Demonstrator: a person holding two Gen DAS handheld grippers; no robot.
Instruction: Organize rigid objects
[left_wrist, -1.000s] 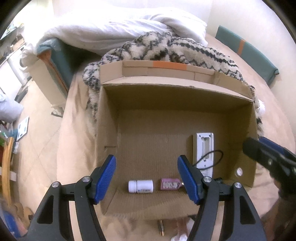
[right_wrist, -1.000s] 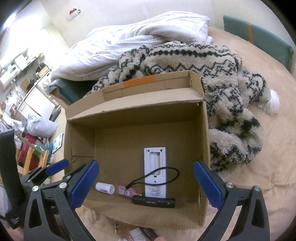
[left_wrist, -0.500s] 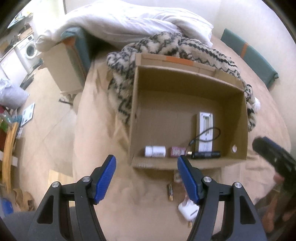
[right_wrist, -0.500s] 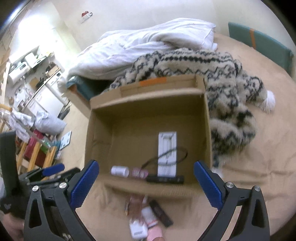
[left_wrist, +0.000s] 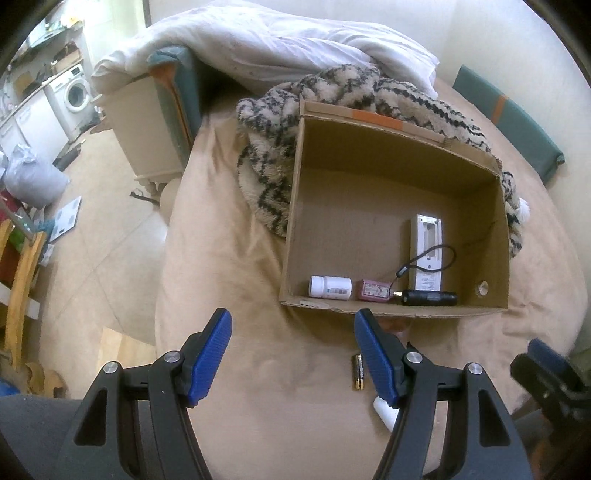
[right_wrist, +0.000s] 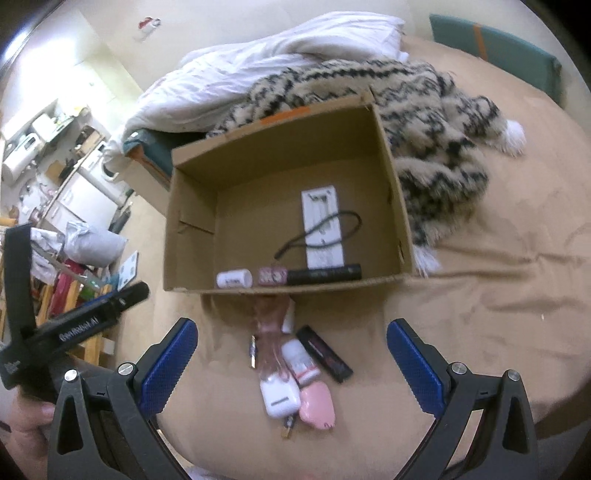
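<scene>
A cardboard box (left_wrist: 491, 218) (right_wrist: 192, 206) lies open on the tan bedspread. Inside it are a white pill bottle (left_wrist: 330, 287) (right_wrist: 234, 278), a small pink case (left_wrist: 373, 290) (right_wrist: 272, 276), a black stick with a cord (left_wrist: 428, 297) (right_wrist: 324, 274) and a white flat device (left_wrist: 426, 251) (right_wrist: 322, 229). In front of the box lie a battery (left_wrist: 357, 371), a white earbud case (right_wrist: 279, 398), a pink oval thing (right_wrist: 317, 405), a black flat bar (right_wrist: 323, 353) and a pinkish clear tube (right_wrist: 269, 325). My left gripper (left_wrist: 293, 358) is open over bare bedspread. My right gripper (right_wrist: 291, 365) is open above the loose pile.
A patterned fluffy blanket (left_wrist: 332, 88) (right_wrist: 436, 122) and a white duvet (left_wrist: 280, 40) lie behind the box. The bed's left edge drops to a floor with a washing machine (left_wrist: 75, 92), bags and wooden furniture (left_wrist: 18, 273). A hand (right_wrist: 26, 421) holds the left gripper's handle.
Both grippers have pulled back from over the box toward the near side of the bed. The loose items in front of the box have come into view. Both jaws stayed open.
</scene>
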